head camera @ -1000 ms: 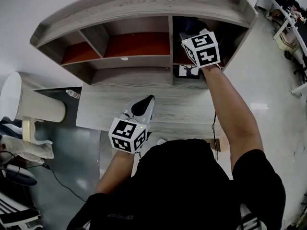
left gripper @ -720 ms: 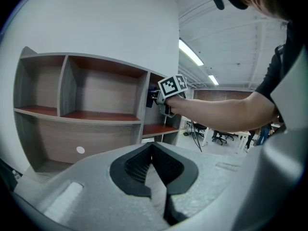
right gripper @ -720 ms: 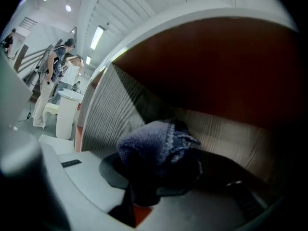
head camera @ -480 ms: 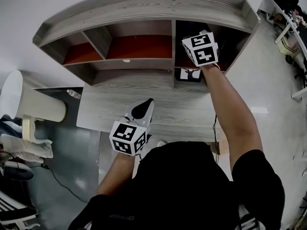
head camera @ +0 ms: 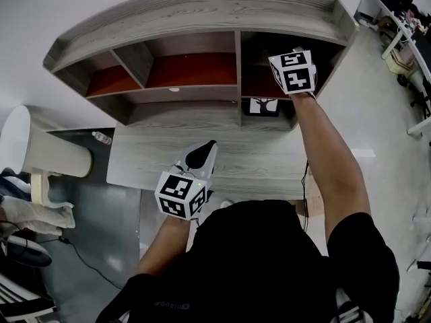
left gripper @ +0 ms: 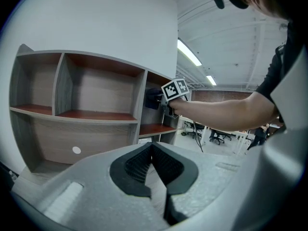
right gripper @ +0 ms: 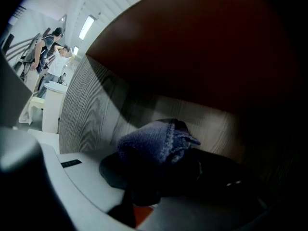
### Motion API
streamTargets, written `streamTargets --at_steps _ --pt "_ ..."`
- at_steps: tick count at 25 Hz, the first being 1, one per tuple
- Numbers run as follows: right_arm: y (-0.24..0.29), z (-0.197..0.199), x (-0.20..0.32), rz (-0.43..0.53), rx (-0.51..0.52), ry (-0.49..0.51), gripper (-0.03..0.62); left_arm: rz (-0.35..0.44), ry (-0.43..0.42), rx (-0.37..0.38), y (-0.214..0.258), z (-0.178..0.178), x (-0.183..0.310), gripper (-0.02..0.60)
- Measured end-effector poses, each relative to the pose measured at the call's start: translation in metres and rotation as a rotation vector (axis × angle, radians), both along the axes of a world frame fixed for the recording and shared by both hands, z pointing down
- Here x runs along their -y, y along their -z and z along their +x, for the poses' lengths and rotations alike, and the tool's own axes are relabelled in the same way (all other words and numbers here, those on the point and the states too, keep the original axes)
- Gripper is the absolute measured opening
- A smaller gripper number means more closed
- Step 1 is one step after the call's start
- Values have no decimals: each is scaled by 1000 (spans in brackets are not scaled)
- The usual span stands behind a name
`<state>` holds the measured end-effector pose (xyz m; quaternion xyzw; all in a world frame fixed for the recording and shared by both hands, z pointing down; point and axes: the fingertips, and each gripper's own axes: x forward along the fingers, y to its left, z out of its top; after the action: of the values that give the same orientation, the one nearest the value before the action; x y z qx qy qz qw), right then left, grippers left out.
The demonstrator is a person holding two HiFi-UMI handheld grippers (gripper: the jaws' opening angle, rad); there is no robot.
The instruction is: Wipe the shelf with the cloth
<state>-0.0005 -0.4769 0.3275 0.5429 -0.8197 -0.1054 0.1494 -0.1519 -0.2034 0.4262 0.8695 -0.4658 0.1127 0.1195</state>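
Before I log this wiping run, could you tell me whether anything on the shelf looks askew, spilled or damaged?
Nothing stands out. The shelf looks intact and level; the right gripper holds the blue cloth inside its upper right compartment, and the left gripper hangs shut and empty over the desk.

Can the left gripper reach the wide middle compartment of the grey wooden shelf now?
Probably yes. The left gripper hangs over the grey desk, facing that open compartment; nothing stands between. The right gripper, holding the blue cloth, is in the right compartment.
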Motion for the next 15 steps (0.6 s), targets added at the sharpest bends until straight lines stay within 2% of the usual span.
streamTargets --at_steps 15 --pt "-2 57 2 -13 20 -111 100 1 -41 7 3 16 6 9"
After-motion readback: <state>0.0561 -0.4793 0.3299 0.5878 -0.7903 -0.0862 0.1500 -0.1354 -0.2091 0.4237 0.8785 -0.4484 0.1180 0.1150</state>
